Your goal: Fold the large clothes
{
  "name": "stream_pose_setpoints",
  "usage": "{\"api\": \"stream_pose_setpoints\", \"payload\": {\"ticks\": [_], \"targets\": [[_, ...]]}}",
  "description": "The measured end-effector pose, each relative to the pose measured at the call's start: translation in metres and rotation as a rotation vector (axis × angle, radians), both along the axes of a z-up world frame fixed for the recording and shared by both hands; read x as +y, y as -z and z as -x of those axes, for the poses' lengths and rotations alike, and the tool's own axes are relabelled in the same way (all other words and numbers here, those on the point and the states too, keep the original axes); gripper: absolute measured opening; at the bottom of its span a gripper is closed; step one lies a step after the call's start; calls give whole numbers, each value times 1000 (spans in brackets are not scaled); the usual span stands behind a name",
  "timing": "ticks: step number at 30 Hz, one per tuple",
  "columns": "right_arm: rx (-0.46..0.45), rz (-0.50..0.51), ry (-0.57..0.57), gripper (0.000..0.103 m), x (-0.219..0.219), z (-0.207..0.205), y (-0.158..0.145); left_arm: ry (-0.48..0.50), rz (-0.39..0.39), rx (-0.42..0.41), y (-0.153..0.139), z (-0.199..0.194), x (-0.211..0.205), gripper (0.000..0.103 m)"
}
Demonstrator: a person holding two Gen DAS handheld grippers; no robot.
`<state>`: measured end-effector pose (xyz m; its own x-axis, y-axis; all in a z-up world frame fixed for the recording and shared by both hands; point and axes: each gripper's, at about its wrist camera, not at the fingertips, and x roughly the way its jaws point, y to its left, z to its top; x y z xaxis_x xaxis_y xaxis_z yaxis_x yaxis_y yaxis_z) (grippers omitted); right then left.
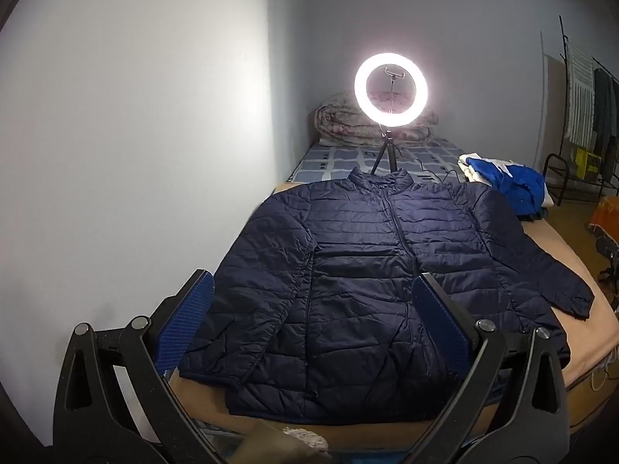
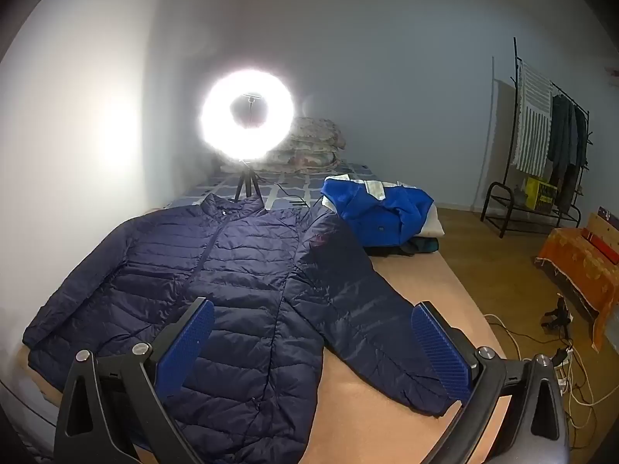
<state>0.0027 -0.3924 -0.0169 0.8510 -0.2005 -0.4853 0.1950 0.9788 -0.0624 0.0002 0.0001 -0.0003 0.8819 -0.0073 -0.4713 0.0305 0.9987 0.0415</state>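
Note:
A navy quilted puffer jacket (image 1: 363, 270) (image 2: 216, 290) lies flat and zipped on the tan bed surface (image 1: 603, 332) (image 2: 371, 406), collar toward the far end, both sleeves spread out. My left gripper (image 1: 313, 290) hovers above the jacket's lower hem, jaws wide open with nothing between the blue pads. My right gripper (image 2: 313, 321) hangs open over the jacket's lower right part; the right sleeve (image 2: 379, 321) runs between its fingers without touching them.
A lit ring light on a tripod (image 1: 390, 94) (image 2: 247, 116) stands behind the collar. A pile of blue and white clothes (image 1: 510, 185) (image 2: 383, 208) lies at the far right of the bed. A folded quilt (image 1: 344, 123), clothes rack (image 2: 541, 147) and floor cables (image 2: 568, 367) lie beyond.

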Motion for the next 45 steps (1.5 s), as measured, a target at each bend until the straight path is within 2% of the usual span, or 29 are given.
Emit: {"api": "stream_pose_setpoints", "payload": {"ticks": [5, 11, 14, 45], "targets": [[10, -7, -3, 103, 0, -1, 1, 0, -32, -13, -7, -1, -11, 103], [2, -18, 3, 103, -3, 0, 6, -10, -17, -23, -20, 4, -8, 103], [1, -17, 9, 103, 0, 0, 5, -16, -1, -28, -14, 5, 2, 103], [-6, -40, 8, 103, -1, -1, -2, -31, -1, -46, -14, 4, 2, 103]]}}
